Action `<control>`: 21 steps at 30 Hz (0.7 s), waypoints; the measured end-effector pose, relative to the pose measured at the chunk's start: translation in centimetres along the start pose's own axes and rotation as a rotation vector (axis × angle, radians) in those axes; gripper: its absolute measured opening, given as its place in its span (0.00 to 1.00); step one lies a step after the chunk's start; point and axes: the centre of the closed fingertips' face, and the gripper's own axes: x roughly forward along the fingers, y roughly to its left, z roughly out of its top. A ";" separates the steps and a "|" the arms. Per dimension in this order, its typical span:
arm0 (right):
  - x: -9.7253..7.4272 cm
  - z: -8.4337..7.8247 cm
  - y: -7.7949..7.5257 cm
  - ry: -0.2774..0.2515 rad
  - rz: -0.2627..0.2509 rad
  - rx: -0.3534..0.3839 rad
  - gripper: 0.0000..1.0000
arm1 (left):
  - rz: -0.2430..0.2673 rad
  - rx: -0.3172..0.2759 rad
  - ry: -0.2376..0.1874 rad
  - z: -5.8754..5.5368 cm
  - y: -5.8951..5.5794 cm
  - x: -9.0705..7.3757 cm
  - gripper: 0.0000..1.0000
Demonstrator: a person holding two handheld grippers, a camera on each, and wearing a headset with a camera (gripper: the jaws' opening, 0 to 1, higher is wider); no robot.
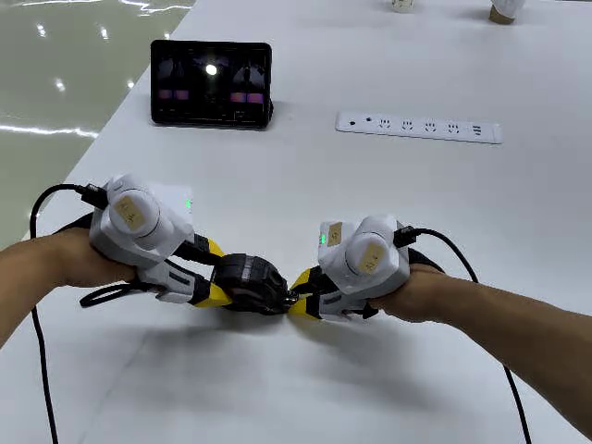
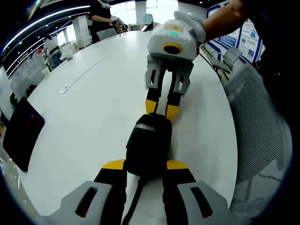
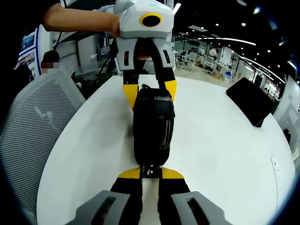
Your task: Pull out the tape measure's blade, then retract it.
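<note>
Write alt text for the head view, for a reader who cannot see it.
Two handheld grippers meet at a black tape measure on a white table: the left gripper clamps its case, the right gripper pinches its blade tip. A dark tablet and a white power strip sit farther back.

A long white glossy table (image 1: 398, 213) takes most of the space. On it a black tablet (image 1: 211, 83) stands tilted back, and a white power strip (image 1: 418, 127) lies flat, well apart from it. The pale green floor (image 1: 55, 83) is shiny and reflects the lamps. A grey mesh office chair (image 3: 33, 140) stands just beside the table. Small bright ceiling lights (image 3: 243, 23) shine over more desks far behind.
</note>
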 end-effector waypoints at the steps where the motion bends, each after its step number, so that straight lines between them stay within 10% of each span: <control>1: -0.1 -0.1 0.0 0.001 0.000 -0.001 0.08 | 0.000 0.000 0.000 0.0 0.0 0.0 0.23; 21: -1.0 -0.9 -0.1 0.010 0.006 -0.017 0.08 | 0.000 -0.008 0.000 0.0 0.1 0.0 0.23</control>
